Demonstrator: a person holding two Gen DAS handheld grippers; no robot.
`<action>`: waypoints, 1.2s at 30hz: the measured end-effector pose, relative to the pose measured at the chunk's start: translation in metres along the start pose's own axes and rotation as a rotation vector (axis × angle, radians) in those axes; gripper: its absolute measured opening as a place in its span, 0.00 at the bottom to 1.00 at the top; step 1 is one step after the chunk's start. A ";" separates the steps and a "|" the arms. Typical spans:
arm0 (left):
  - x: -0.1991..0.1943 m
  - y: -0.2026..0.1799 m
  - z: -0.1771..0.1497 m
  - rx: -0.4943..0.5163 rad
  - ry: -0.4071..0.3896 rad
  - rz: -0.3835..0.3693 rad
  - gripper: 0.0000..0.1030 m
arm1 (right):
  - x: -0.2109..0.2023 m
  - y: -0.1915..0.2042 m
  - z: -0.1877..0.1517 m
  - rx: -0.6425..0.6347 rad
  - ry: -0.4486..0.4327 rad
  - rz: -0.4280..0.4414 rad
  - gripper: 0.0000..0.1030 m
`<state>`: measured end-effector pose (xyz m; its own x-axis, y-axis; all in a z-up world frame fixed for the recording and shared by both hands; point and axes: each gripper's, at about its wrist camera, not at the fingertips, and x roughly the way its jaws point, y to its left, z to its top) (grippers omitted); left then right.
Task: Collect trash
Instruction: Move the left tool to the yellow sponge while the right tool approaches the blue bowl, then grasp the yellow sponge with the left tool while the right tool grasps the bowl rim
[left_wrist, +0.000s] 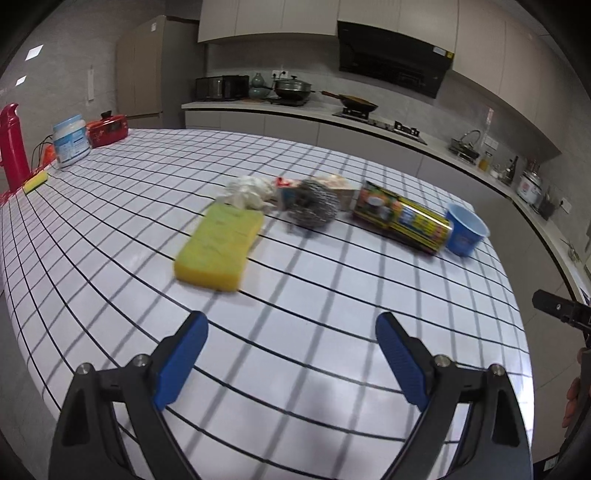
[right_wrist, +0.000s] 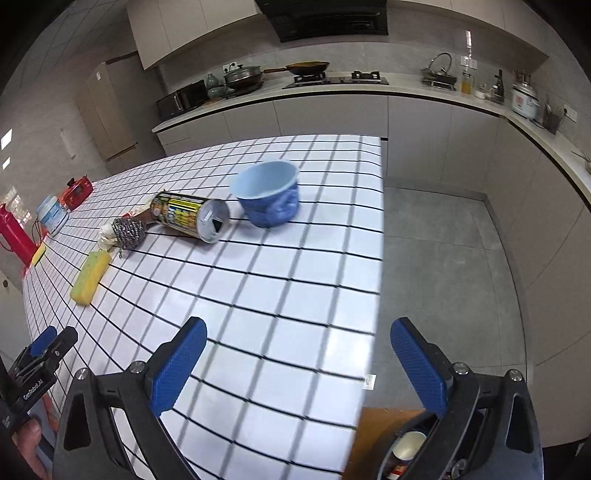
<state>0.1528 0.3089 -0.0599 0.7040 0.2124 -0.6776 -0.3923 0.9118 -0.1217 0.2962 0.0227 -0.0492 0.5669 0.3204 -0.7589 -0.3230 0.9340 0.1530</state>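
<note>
Your table (left_wrist: 122, 206) was covered in a smooth white cloth ruled with thin black grid lines. A row of litter lay across its middle: a soft, rectangular yellow sponge (left_wrist: 218, 247), a crumpled white wad of paper (left_wrist: 249, 190) just behind it, a wiry grey ball of steel wool (left_wrist: 314, 205), a small torn carton (left_wrist: 284, 188) partly hidden behind that ball, a glossy printed cylindrical can (left_wrist: 400, 218) on its side, and a thin blue plastic cup (left_wrist: 466, 229) with a dented wall, standing just beside the can's end.

You held your left gripper (left_wrist: 291, 354) tilted down over the near part of the cloth, its ribbed blue pads spread wide with nothing between them. Your right gripper (right_wrist: 299, 362) was pitched down the same way over the table's right edge, jaws likewise wide apart and empty. Both sat well short of the litter.
</note>
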 end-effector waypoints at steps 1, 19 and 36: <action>0.004 0.008 0.005 -0.004 0.001 0.003 0.90 | 0.005 0.007 0.004 -0.005 -0.001 0.002 0.98; 0.086 0.063 0.050 0.029 0.102 -0.018 0.90 | 0.074 0.036 0.054 0.046 0.016 -0.081 0.98; 0.104 0.061 0.077 0.081 0.131 -0.121 0.55 | 0.134 0.031 0.083 0.067 0.052 -0.116 0.98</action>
<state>0.2478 0.4137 -0.0825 0.6580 0.0571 -0.7509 -0.2573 0.9542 -0.1528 0.4251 0.1078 -0.0936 0.5572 0.2027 -0.8053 -0.2048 0.9733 0.1032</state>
